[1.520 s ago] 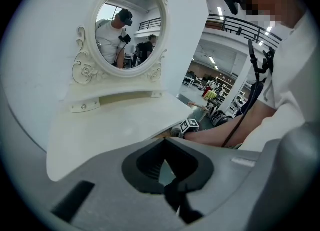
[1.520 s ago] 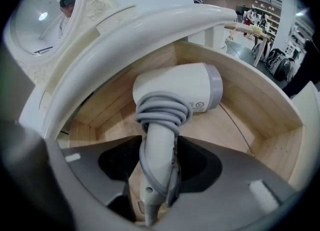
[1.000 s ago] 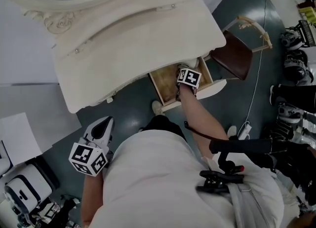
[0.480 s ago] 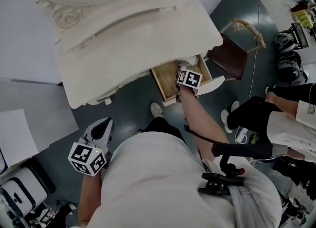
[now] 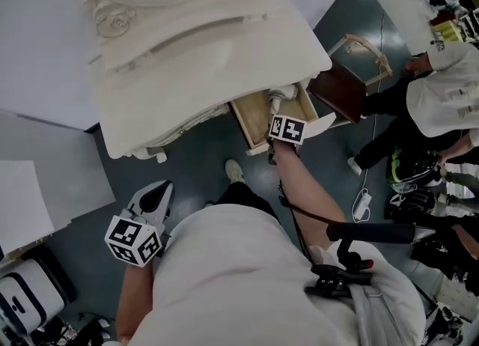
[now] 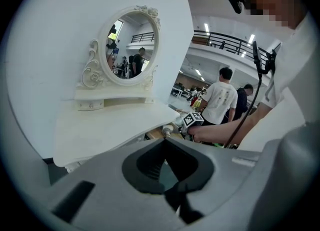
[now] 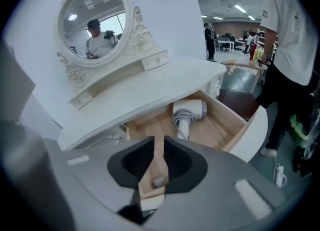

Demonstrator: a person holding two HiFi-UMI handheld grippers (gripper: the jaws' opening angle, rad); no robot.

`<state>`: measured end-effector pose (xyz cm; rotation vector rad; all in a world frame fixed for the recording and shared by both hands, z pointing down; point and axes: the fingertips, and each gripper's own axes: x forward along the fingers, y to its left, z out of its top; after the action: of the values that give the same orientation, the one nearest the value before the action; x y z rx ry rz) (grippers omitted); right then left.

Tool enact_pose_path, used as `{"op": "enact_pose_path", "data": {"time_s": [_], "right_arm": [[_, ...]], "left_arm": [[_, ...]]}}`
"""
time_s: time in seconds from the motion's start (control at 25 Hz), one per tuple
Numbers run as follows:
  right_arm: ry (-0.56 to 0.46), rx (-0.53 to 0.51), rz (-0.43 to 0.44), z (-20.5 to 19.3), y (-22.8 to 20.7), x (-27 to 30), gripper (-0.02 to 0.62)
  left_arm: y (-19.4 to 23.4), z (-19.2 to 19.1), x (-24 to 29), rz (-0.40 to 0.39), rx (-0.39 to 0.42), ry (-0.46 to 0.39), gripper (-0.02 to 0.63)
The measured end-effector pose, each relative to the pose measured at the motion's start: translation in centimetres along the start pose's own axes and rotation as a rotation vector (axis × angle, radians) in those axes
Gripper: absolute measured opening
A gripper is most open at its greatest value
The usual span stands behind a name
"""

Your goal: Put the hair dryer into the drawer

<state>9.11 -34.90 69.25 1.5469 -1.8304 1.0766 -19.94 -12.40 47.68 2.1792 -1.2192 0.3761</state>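
Observation:
The white hair dryer (image 7: pixel 189 111) lies in the open wooden drawer (image 7: pixel 250 130) under the vanity top, its handle pointing at the drawer front. From the head view the hair dryer (image 5: pixel 278 97) shows at the back of the drawer (image 5: pixel 251 123). My right gripper (image 7: pixel 159 145) hangs above the drawer's front part, apart from the dryer; its jaws are closing with nothing between them. In the head view the right gripper (image 5: pixel 285 127) sits over the drawer front. My left gripper (image 5: pixel 155 196) is held low at the left, away from the vanity, and the left gripper (image 6: pixel 165 142) has its jaws together and empty.
A white vanity table (image 5: pixel 209 45) with an oval mirror (image 7: pixel 92 17) stands ahead. To the drawer's right stands a chair with a brown seat (image 5: pixel 340 90). People (image 5: pixel 441 90) stand at the right, with a cable and plug strip (image 5: pixel 361 204) on the floor.
My right gripper has lifted and drawn back from inside the drawer to over its front. The dryer stays in the drawer. A person has walked in at the right.

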Motion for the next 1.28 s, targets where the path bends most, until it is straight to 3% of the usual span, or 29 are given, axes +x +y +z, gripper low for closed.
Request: {"op": "enact_pose_path", "data": {"time_s": [0.16, 0.68, 1.28], "right_arm": [[-0.007, -0.024, 0.027, -1.6, 1.5, -2.2, 0.002], [-0.01, -0.152, 0.169, -8.3, 8.1, -10.8, 0.0], [-0.039, -0.381, 0.296, -14.9, 14.2, -19.6, 0.0]], "left_arm": [[-0.3, -1.2, -1.5, -0.013, 0.002, -0.009, 0.003], [-1.8, -5.9, -6.4, -0.051, 0.01, -0.033, 0.003], [-3.7, -9.9, -9.6, -0.1, 0.027, -0.042, 0.003]]}}
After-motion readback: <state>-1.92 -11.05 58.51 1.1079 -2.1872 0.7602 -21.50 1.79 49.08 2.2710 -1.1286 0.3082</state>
